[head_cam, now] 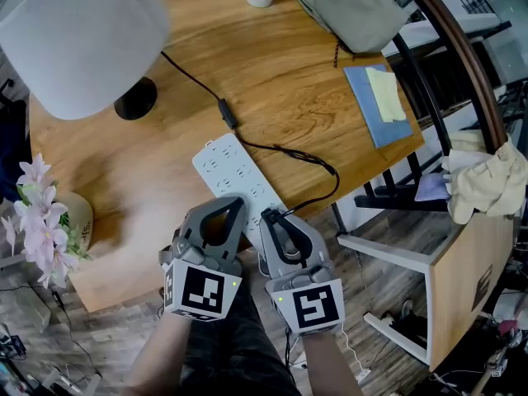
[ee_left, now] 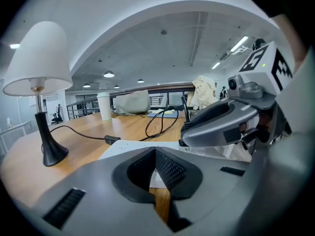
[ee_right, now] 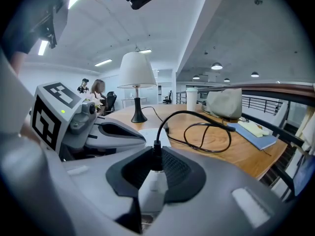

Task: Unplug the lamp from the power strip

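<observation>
Item: lamp [head_cam: 78,40], white shade on a dark stem and base, standing on the wooden table [head_cam: 289,81] well ahead of and to the left of both grippers. Item: left gripper [head_cam: 226,206], jaws together with nothing between them. Its tips sit over the near end of the power strip [head_cam: 231,172], which runs away ahead of it. Whether the tips actually press on the strip cannot be told. Item: right gripper [ee_right: 153,154], just beside the left one on its right. It is clamped on the lamp's plug [ee_right: 152,193], a white body lying lengthwise between the pads with its black collar at the tips. Item: cord [head_cam: 289,151], black, leaving the plug ahead of the right gripper's tips, looping out to the right, then running back left through an inline switch toward the lamp base. Seating of the prongs: hidden by the jaws, not determinable. Step in hand, by judgement: the extraction itself, with the plug gripped and the strip apparently steadied. Next move calls for a straight draw of the right gripper away from the strip's face. The left gripper should bear down so the strip does not lift or slide with the plug, and the cord loop should be left slack.
</observation>
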`<state>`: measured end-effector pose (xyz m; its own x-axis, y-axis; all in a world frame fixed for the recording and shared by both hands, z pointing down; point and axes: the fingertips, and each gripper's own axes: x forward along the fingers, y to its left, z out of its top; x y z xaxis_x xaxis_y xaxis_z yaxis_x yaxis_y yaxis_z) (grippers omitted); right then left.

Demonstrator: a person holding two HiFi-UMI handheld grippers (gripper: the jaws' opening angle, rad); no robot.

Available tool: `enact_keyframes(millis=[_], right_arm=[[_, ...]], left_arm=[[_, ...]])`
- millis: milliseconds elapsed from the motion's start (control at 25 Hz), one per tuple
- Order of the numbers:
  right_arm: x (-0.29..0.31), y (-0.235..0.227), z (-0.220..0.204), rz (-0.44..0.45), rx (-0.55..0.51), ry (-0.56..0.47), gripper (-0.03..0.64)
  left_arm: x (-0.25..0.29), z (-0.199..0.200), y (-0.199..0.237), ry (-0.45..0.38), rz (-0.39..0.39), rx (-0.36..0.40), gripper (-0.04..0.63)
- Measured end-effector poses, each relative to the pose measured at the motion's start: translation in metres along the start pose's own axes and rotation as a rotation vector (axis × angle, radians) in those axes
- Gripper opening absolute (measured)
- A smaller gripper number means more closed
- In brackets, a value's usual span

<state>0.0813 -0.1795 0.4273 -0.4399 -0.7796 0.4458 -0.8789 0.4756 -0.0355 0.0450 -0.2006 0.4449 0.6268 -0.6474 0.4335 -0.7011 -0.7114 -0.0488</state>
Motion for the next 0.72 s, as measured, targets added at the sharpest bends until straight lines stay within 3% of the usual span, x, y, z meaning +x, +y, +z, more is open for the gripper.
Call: enact_keyframes(millis=[720], right_arm=[[0.008, -0.056, -0.006, -0.118, 0.064, 0.04, 0.072]], left_arm=[[0.012, 0.0, 0.004, 0.007, -0.018, -0.029, -0.005]])
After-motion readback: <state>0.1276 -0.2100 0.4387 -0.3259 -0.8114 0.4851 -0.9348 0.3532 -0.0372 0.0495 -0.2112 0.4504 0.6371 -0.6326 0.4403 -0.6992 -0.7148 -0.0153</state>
